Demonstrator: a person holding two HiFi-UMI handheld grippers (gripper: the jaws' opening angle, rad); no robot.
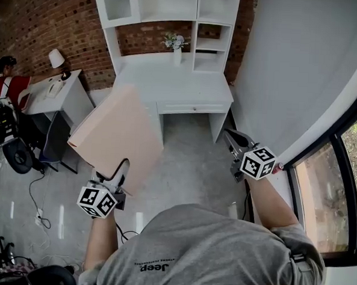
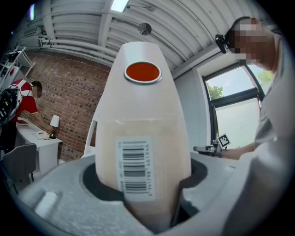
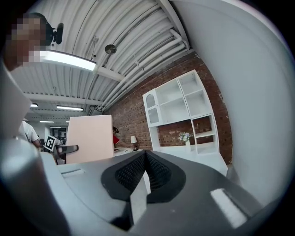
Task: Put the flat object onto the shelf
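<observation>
Left gripper [image 1: 112, 178] clamps the near edge of a flat, pale peach rectangular board [image 1: 118, 135], its grey jaws pressed against both faces of the panel. In the left gripper view the board [image 2: 143, 120] rises straight out from between the jaws and fills the middle of the picture. The panel is thin, smooth and matt, with straight edges and square corners. Its visible face carries a white barcode label [image 2: 135, 168] close to the jaws and a round orange sticker [image 2: 142, 72] near its far end. Seen from the head, it is held tilted above the grey floor, to the left of and nearer than the white desk-and-shelf unit [image 1: 174, 12], which stands against a red brick wall [image 1: 53, 17]. Right gripper [image 1: 229, 134] is off to the right, well apart from the board, its ribbed black pads [image 3: 156, 170] brought together with nothing between them.
</observation>
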